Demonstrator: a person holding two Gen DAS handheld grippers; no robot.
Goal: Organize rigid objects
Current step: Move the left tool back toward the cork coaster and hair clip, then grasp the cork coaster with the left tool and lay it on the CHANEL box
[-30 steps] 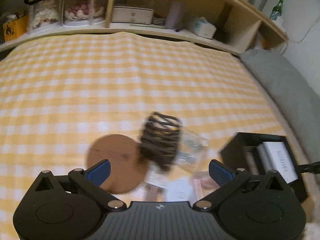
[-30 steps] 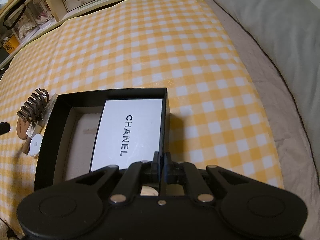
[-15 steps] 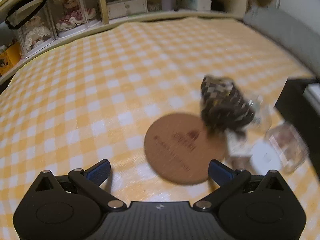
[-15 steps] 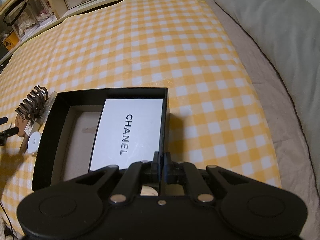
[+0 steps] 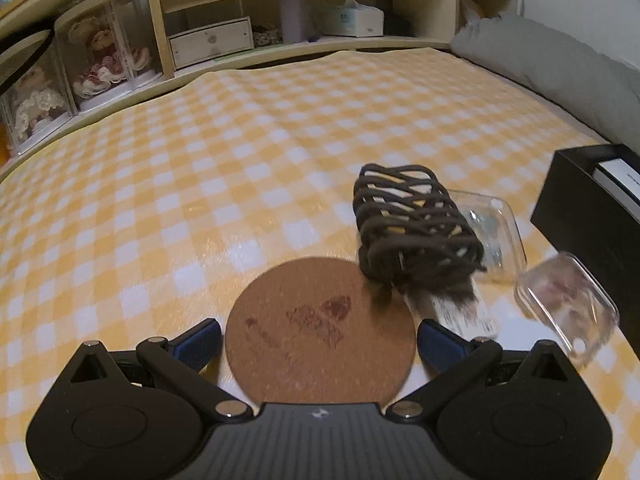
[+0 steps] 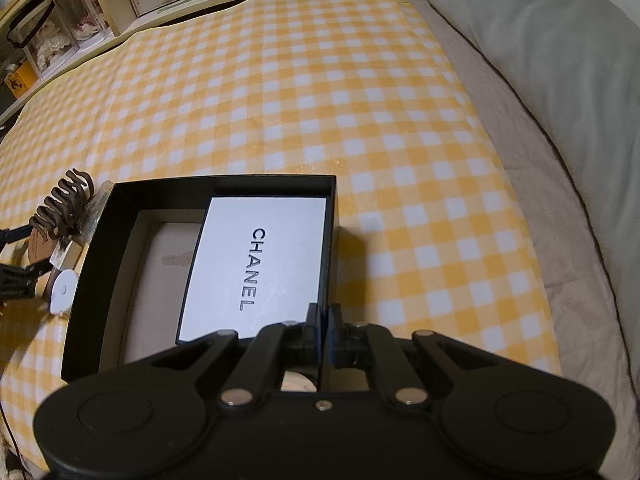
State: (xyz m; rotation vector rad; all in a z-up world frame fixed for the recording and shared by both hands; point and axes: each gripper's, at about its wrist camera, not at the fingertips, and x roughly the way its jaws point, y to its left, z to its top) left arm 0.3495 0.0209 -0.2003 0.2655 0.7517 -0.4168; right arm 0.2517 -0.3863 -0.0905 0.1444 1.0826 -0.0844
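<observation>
My left gripper [image 5: 318, 340] is open, its blue fingertips [image 5: 200, 338] on either side of a round cork coaster [image 5: 320, 332] on the yellow checked cloth. A dark brown hair claw [image 5: 412, 228] lies just beyond the coaster, next to a clear plastic case [image 5: 492, 232], a white tag [image 5: 460, 312] and a clear lid [image 5: 564, 300]. My right gripper [image 6: 323, 320] is shut on the near wall of an open black box [image 6: 104, 240] that holds a white Chanel box [image 6: 260, 264]. The hair claw [image 6: 60, 204] and the coaster [image 6: 38, 246] also show left of the box.
A grey pillow [image 6: 560, 40] lies along the right edge of the bed. Wooden shelves [image 5: 200, 40] with doll cases, a small drawer and a tissue box stand at the far end. A round white object [image 6: 62, 290] lies by the box's left wall.
My left gripper has swung left and come down toward the coaster, which now sits between its open fingers. The right gripper and the box have not moved.
</observation>
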